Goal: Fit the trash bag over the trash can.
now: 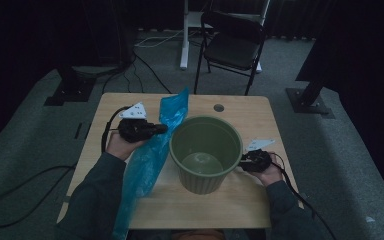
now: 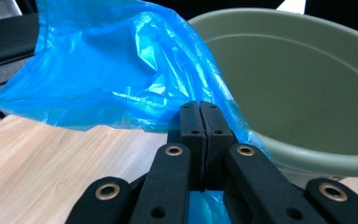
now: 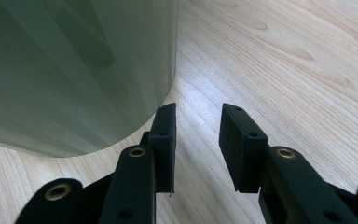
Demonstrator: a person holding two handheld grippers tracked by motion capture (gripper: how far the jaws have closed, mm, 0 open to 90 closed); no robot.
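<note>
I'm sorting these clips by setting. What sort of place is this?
Probably a studio or lab set up for recording, not a home: a lone wooden table on grey carpet, black curtains all round, a folding chair and loose cables behind.

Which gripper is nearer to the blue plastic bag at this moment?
Left. The left gripper is shut on the blue plastic bag, beside the green bucket. The right gripper sits open on the bucket's far side, away from the bag.
</note>
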